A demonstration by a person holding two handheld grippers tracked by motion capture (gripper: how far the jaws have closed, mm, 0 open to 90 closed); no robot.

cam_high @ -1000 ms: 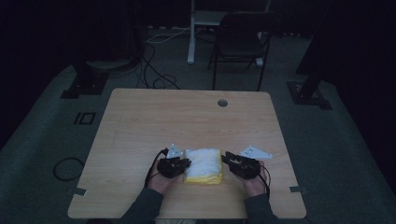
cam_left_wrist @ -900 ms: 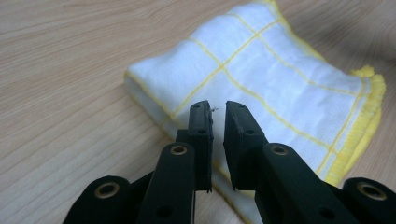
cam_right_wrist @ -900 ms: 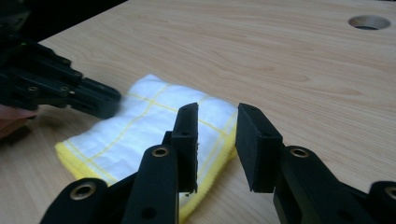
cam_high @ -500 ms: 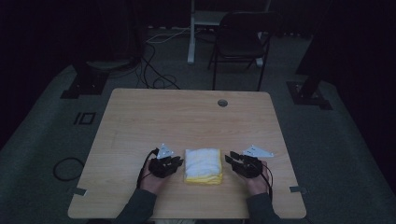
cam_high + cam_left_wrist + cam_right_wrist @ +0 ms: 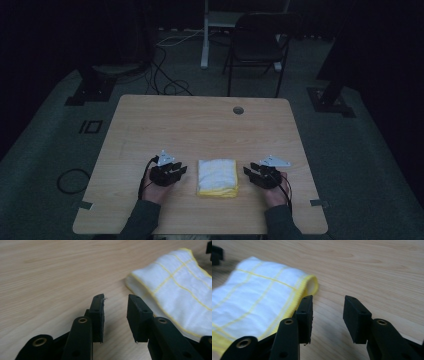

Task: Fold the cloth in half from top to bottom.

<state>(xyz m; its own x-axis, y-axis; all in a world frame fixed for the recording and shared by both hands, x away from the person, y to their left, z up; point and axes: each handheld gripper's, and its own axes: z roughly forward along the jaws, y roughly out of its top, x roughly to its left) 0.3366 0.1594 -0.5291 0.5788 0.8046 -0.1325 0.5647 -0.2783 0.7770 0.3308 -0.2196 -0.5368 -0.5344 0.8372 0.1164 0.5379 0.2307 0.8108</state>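
Both grippers have drawn back from the folded white-and-yellow cloth [image 5: 217, 177] — left gripper [image 5: 176, 172] and right gripper [image 5: 252, 173] now flank it, fingers parted and empty, on the wooden surface [image 5: 200, 125]. The folding looks finished; the cloth's layers underneath stay hidden.

The left gripper [image 5: 115, 312] is being held low over the wooden table [image 5: 50, 277], its jaws parted with nothing between them. A folded white cloth [image 5: 180, 287] (edged and lined in yellow) is being seen lying just beside the right-hand jaw.
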